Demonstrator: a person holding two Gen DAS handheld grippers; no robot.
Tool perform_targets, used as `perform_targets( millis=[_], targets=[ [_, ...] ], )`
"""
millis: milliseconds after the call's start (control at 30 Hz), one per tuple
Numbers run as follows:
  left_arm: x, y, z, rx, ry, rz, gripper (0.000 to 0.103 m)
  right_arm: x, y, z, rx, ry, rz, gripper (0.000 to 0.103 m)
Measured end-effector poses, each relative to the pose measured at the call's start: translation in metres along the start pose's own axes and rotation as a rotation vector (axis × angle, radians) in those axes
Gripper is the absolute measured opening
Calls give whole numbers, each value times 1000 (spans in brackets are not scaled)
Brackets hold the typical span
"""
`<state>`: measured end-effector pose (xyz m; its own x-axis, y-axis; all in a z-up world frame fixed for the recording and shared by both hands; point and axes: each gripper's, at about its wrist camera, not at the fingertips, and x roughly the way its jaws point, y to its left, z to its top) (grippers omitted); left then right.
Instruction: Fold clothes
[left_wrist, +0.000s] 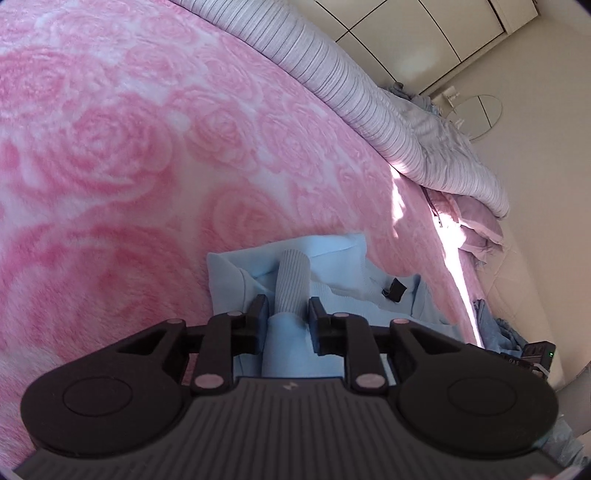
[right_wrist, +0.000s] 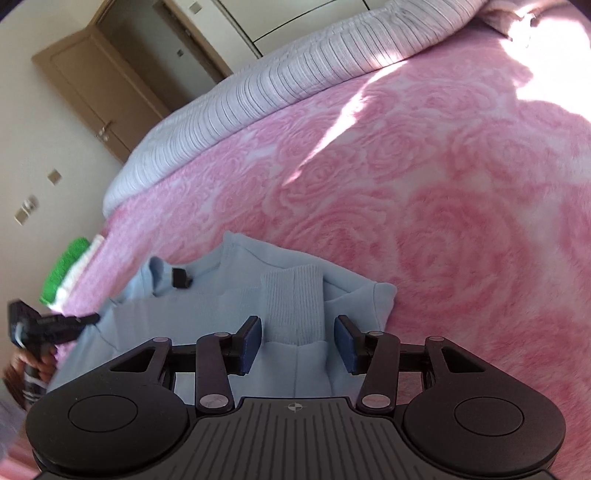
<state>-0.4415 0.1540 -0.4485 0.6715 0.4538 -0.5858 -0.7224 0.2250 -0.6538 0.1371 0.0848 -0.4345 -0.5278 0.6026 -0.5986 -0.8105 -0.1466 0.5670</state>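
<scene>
Between each pair of tongs, left tongs (left_wrist: 287, 308) and right tongs (right_wrist: 298, 330), a ribbed cuff of the pale blue sweater (right_wrist: 303, 266) lies with the jaws parted astride it, gripping nothing, likely aligned to take a sleeve. Both point forward, low over the garment on the pink rose bed cover (left_wrist: 129, 147); beyond lies a striped duvet (right_wrist: 258, 88).

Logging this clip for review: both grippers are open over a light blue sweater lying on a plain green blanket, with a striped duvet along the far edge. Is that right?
Not quite: the blanket under the light blue sweater is pink with a rose pattern, as both wrist views show, not plain green. The rest stands: the left gripper and right gripper are open over the sweater, and the striped duvet runs along the far edge.
</scene>
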Motion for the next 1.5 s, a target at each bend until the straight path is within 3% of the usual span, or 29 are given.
perform_targets(
  millis=[167, 267, 333, 367, 467, 633, 833, 1167, 1433, 1500],
  targets=[
    [2, 6, 1, -44, 1, -27, 18, 3, -33, 1, 217, 12, 153, 46],
    [4, 6, 1, -43, 2, -32, 16, 9, -39, 5, 268, 13, 153, 40],
    [3, 3, 1, -21, 1, -22, 10, 12, -32, 9, 239, 15, 126, 39],
    [2, 1, 0, -9, 0, -17, 10, 13, -26, 11, 195, 15, 92, 24],
    [-9, -8, -2, 46, -44, -17, 8, 5, -4, 10, 57, -9, 18, 15],
    [-27, -30, 2, 180, -154, -6, 8, -28, 32, 11, -127, -161, 19, 14],
    [0, -41, 19, 233, -174, 79, 8, 2, 61, 20, -279, -188, -189, 14],
    [30, -40, 38, 277, -179, 140, 8, 34, 58, 42, -325, -209, -280, 14],
    [63, -32, 31, 339, -100, 239, 11, 79, 38, 37, -291, -77, -375, 15],
    [62, -37, 31, 353, -93, 285, 17, 81, 38, 33, -301, -73, -404, 22]
  ],
)
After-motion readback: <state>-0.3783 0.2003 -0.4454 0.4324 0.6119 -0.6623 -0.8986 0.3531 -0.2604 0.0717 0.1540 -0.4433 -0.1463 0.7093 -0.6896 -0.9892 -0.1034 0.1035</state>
